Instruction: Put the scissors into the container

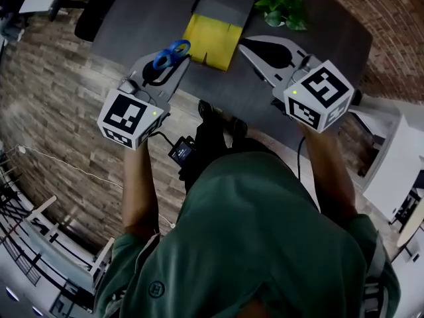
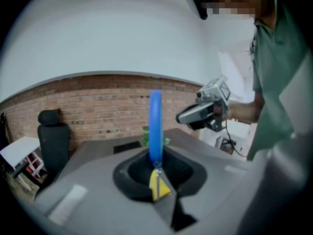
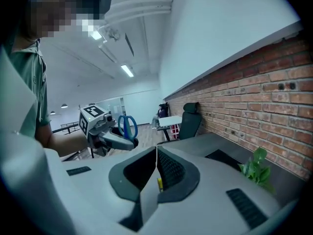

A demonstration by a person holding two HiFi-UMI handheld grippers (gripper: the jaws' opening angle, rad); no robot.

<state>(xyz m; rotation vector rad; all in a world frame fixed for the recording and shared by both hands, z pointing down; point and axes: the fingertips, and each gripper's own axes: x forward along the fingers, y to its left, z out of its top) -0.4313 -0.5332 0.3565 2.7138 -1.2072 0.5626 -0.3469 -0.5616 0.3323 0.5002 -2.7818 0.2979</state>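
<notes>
Step in hand: carry of the scissors [image 2: 155, 126] toward the container [image 1: 211, 40]; judged not yet released.
Left gripper [image 1: 165, 65]: jaws clamped on the scissors, with the blue handle loops standing clear above the jaw tips. The blades are not visible in any view.
Right gripper [image 3: 156, 156]: jaws brought together with nothing between them, raised beside the container's near right corner.
Scissors, location: in the air in the left gripper, over the near left part of the table [image 1: 146, 12] and just left of the container's near end. Not touching table or container.
Container: yellow open tray with a grey flap at its far end, lying mid-table. Interior appears bare.
Plant [image 1: 283, 2]: at the table's far edge by the brick wall, well apart from the route.
Handling, judged: light and stiff. The smooth plastic loops are likely slippery, so the scissors may pivot in a two-jaw pinch.
Hold, judged: best near the base of the loops, close to the pivot, as it appears now.
Risk, judged: the loops may catch the container's left wall, so the drop should be from directly above.
</notes>
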